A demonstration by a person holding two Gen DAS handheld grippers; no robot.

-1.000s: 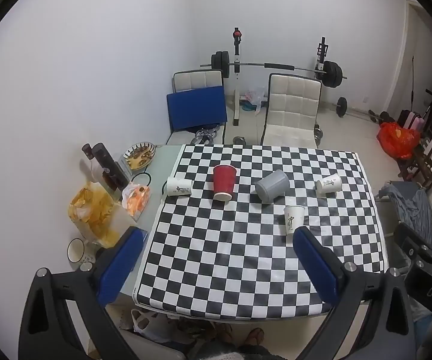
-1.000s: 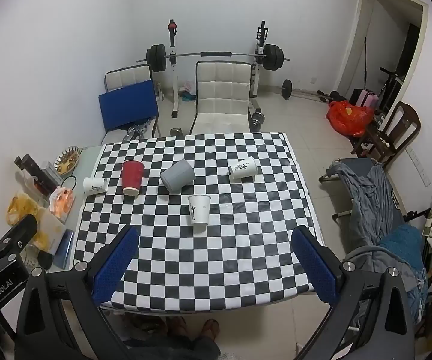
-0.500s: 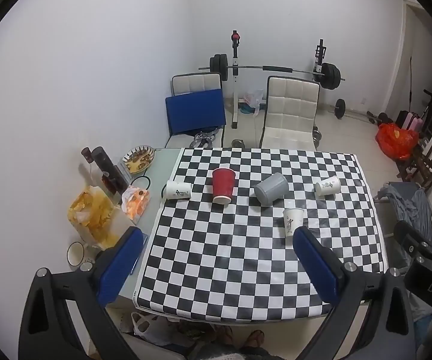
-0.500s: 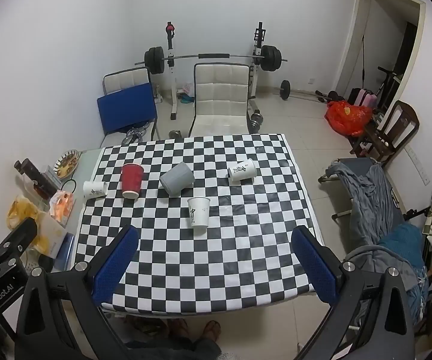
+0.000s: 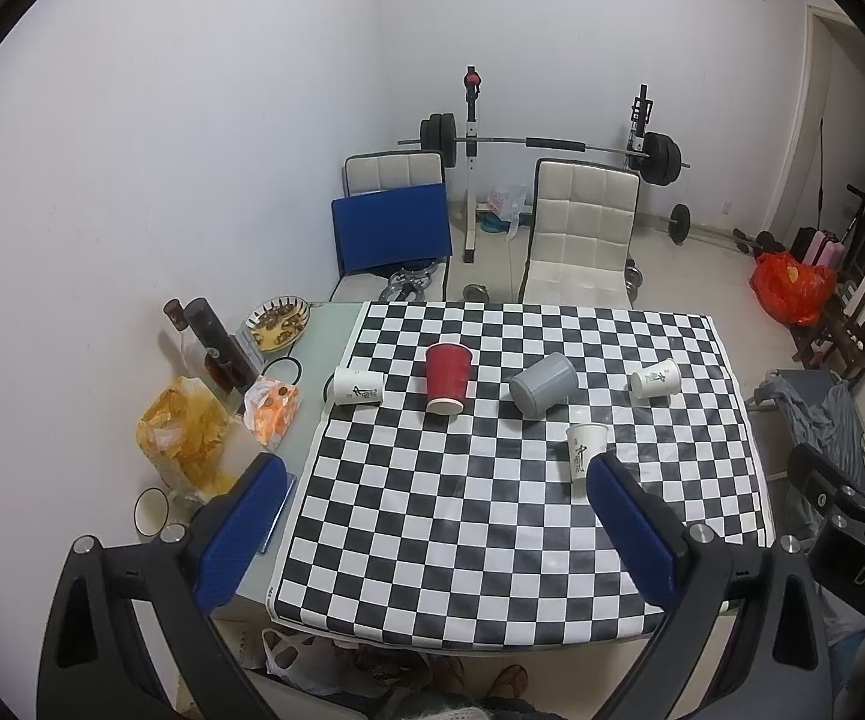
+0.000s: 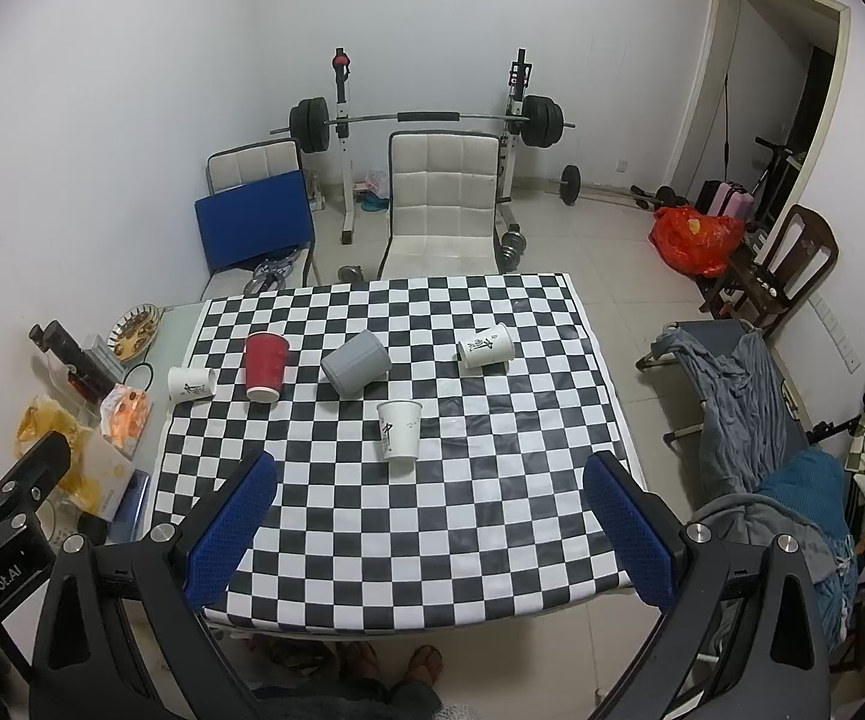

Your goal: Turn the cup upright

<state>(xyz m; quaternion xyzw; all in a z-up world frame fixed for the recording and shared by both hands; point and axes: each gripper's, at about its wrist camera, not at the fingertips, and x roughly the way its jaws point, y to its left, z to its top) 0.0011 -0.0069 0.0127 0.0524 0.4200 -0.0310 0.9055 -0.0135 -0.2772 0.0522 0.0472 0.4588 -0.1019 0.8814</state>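
Several cups lie on the checkered table (image 5: 492, 540) (image 6: 432, 510). A red cup (image 5: 448, 378) (image 6: 266, 366) and a grey cup (image 5: 544, 393) (image 6: 355, 369) lie on their sides mid-table. A white cup (image 5: 358, 387) (image 6: 191, 384) lies at the left edge, another white cup (image 5: 653, 378) (image 6: 485, 346) at the right, and a third white cup (image 5: 584, 452) (image 6: 399, 428) lies nearer me. My left gripper (image 5: 432, 531) and right gripper (image 6: 429, 531) are both open and empty, high above the table's near edge.
Left of the cloth stand bottles (image 5: 216, 339), snack bags (image 5: 186, 438), a dish (image 5: 278, 322) and a bowl (image 5: 152, 511). Chairs (image 6: 441, 204) and a barbell rack (image 6: 426, 120) stand behind the table. A cot with clothes (image 6: 750, 396) is at the right.
Both grippers have risen and drawn back slightly, so the table looks a little smaller and lower. The cups have not moved.
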